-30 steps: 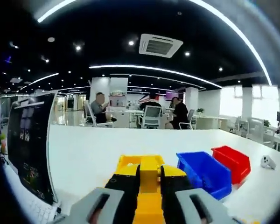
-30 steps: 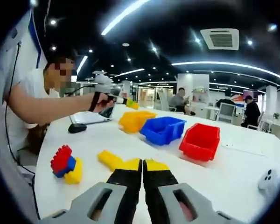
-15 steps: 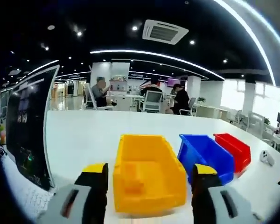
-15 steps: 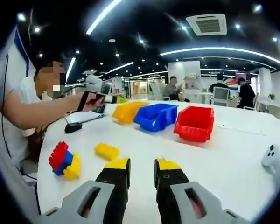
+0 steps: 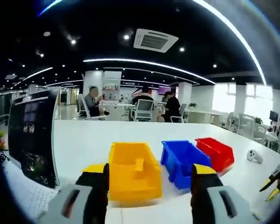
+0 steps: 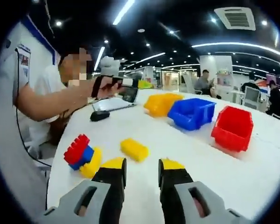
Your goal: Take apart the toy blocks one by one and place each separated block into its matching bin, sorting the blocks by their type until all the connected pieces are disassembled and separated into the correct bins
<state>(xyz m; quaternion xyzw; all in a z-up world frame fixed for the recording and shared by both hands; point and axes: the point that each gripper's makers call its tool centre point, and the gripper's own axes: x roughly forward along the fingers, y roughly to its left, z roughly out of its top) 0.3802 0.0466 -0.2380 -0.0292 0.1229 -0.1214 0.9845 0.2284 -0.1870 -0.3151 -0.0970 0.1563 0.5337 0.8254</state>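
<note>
Left gripper (image 5: 149,175) at bottom centre of the left gripper view, jaws spread wide, nothing between them. Beyond the tips, on the white table (image 5: 79,140): yellow bin (image 5: 130,170) at lower centre with a yellow block (image 5: 139,164) inside, blue bin (image 5: 184,158) just right of it, red bin (image 5: 216,153) further right. White controller (image 5: 255,156) at the right edge.

Right gripper (image 6: 142,175) at bottom centre of the right gripper view, jaws parted by a small gap, holding nothing. Just above the tips, a loose yellow brick (image 6: 134,149); at lower left, a joined cluster of red, blue and yellow blocks (image 6: 82,155) (not yet taken apart). Same three bins in the upper right.
</note>
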